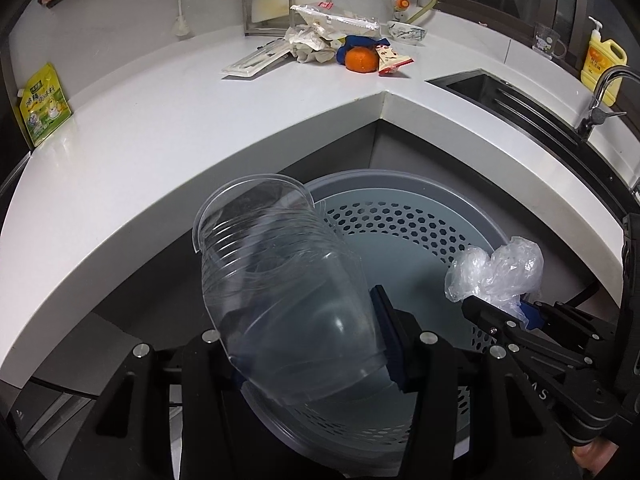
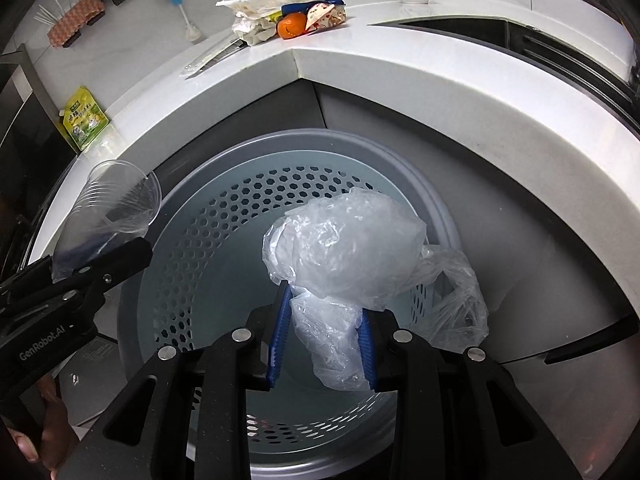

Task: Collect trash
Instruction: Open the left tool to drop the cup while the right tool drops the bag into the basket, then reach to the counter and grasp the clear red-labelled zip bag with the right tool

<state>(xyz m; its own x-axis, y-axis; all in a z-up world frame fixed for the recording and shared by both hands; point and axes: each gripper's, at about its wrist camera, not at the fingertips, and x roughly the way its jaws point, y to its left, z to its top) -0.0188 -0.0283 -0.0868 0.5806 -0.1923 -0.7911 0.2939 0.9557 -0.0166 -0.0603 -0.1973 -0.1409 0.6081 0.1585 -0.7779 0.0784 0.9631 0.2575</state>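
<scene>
1. Left gripper (image 1: 312, 332): fingers part-way apart, clamped on a clear plastic cup (image 1: 280, 280). One blue pad (image 1: 386, 336) presses the cup's side near its base; the other finger is hidden behind the cup.
2. The cup is thin, see-through plastic with ridged rings round the upper wall, crumpled and dented. It lies tilted, mouth up and to the left, held over the near-left rim of the bin (image 1: 400, 184).
3. Bin: round, pale grey plastic, smooth broad rim, wall pierced with rows of small hexagonal holes. It stands on the floor in the inner corner of the worktop (image 1: 160, 120), below its edge. Nothing visible on its bottom.
4. Right gripper (image 2: 326, 340): fingers close together, clamped on a plastic bag (image 2: 348, 248). Both ribbed blue pads (image 2: 280, 332) pinch the bag's lower, bunched part.
5. The bag is thin, cloudy-clear film, wrinkled, puffed into a rounded lump above the fingers, with a loose fold trailing to the right. It hangs over the middle of the bin's mouth.
6. Worktop: white, smooth, glossy, L-shaped. At the far corner sits a heap of wrappers (image 1: 332, 28) and crumpled paper, touching an orange (image 1: 361, 59).
7. Right end: a steel sink (image 1: 480, 88) set into the worktop.
</scene>
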